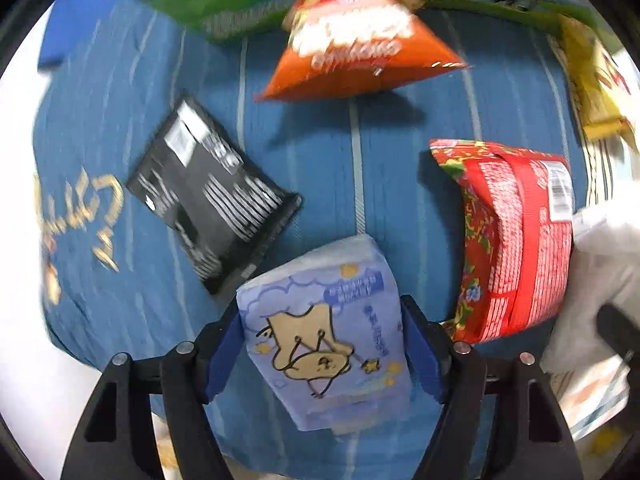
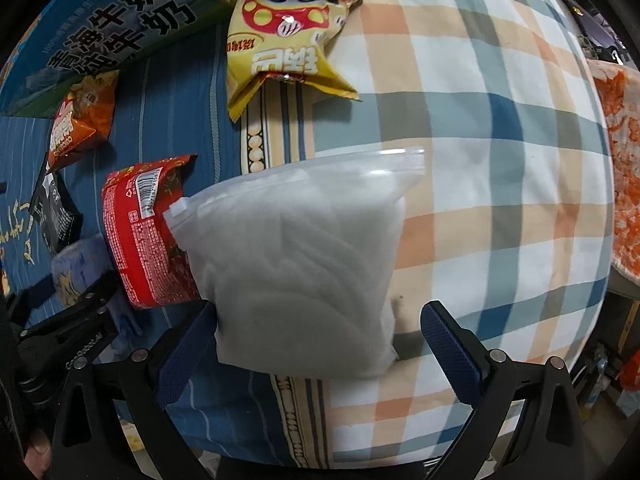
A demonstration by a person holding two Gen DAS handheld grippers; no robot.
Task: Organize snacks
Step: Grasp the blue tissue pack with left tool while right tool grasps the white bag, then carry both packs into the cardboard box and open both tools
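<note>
Left wrist view: the left tool point(image 1: 322, 344) has its blue pads against both sides of a pale blue snack pack point(image 1: 324, 328), clamped on it above the blue striped bedsheet point(image 1: 320, 160). A black packet point(image 1: 212, 196) lies just beside it, an orange chip bag point(image 1: 360, 40) beyond, a red packet point(image 1: 516, 236) at the other side.

Right wrist view: the right tool point(image 2: 316, 348) stands apart around a white zip bag point(image 2: 296, 264); one pad touches it, the other is clear. The bag lies on the bed where the blue sheet meets a checked sheet point(image 2: 480, 120), touching the red packet. A yellow snack bag point(image 2: 280, 40) lies beyond.

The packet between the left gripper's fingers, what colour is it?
Pale blue-purple packet with a tan cartoon figure, best seen in the left wrist view.
</note>
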